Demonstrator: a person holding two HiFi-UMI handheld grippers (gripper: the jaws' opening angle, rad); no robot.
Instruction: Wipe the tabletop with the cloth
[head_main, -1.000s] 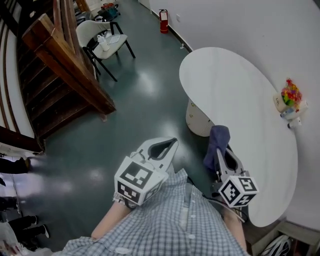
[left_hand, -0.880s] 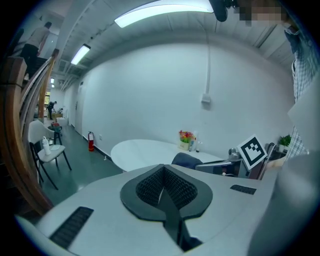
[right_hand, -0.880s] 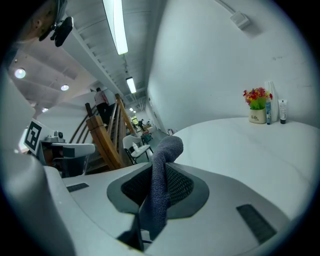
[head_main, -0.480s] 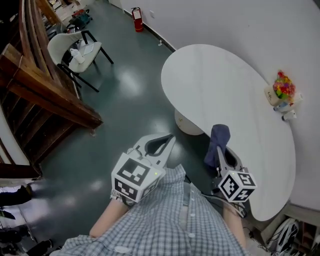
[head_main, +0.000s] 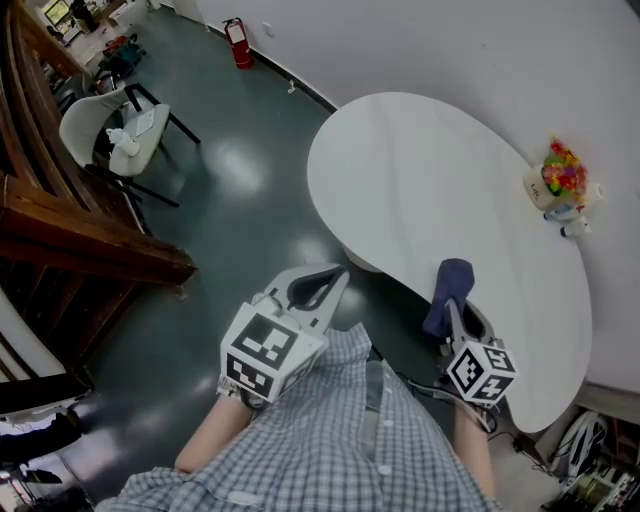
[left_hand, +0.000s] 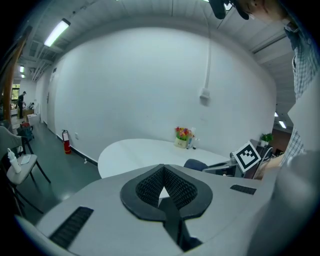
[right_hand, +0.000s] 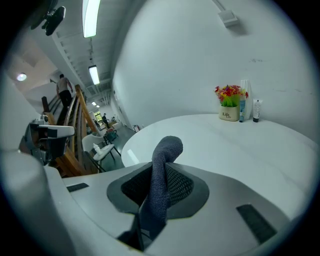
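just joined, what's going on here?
A person stands at the near edge of a white table with a gripper in each hand. The right gripper is shut on a dark blue cloth, which sticks up out of its jaws by the table's edge and is not pressed to the top. The left gripper is shut and empty, out over the floor. A flower pot sits at the far side.

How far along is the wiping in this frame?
Done: the cloth is picked up, clamped in the right gripper. In hand: it is held at the near edge of the tabletop, with the cloth sticking up, not on the surface. Left: all the wiping. The left gripper is shut and empty, off the table.
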